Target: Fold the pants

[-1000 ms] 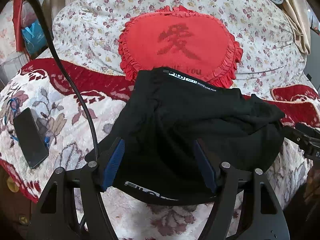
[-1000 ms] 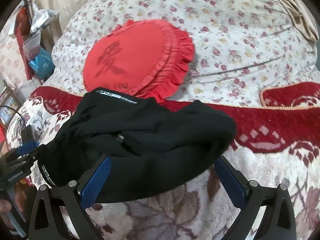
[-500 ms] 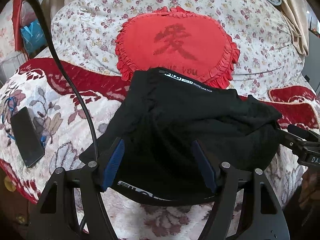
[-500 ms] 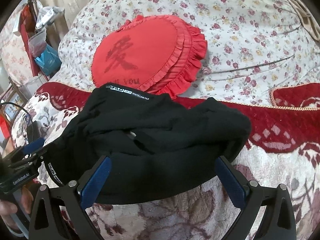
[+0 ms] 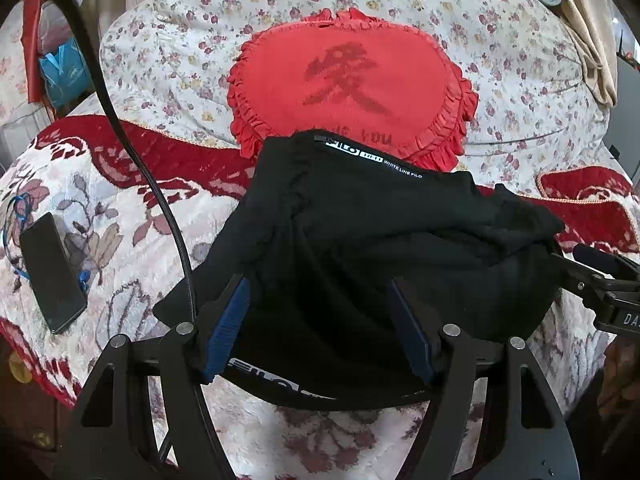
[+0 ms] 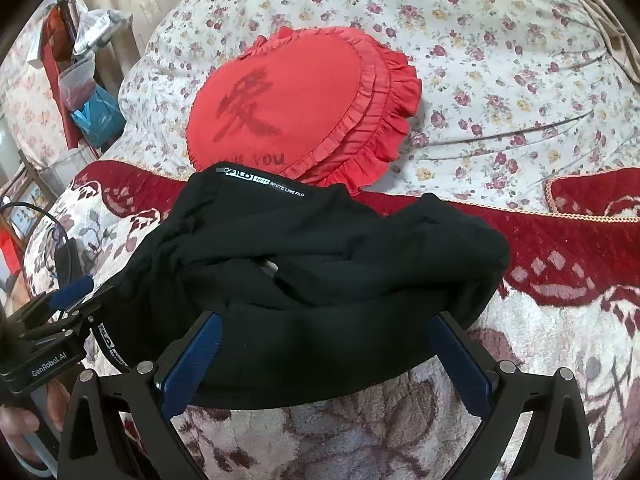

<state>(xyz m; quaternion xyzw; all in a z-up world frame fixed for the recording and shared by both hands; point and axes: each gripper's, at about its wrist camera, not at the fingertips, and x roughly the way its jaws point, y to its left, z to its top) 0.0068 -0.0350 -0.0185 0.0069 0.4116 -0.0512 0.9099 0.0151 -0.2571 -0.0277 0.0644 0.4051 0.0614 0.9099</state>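
Both grippers have their blue fingers wide apart. Left gripper [image 5: 320, 328] sits at the near left edge of the soft black folded pants [image 5: 380, 248], and right gripper [image 6: 328, 356] at the near right edge. The pants lie in the middle of each frame, on the flowery red and cream blanket [image 5: 120, 208], long side running left to right, just below the red frilly heart cushion [image 6: 296, 108]. Neither gripper is clearly nearer.

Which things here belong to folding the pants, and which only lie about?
For the job:
black pants
left tongs, open
right tongs, open

Lying about:
red heart cushion
phone
floral quilt
black cable
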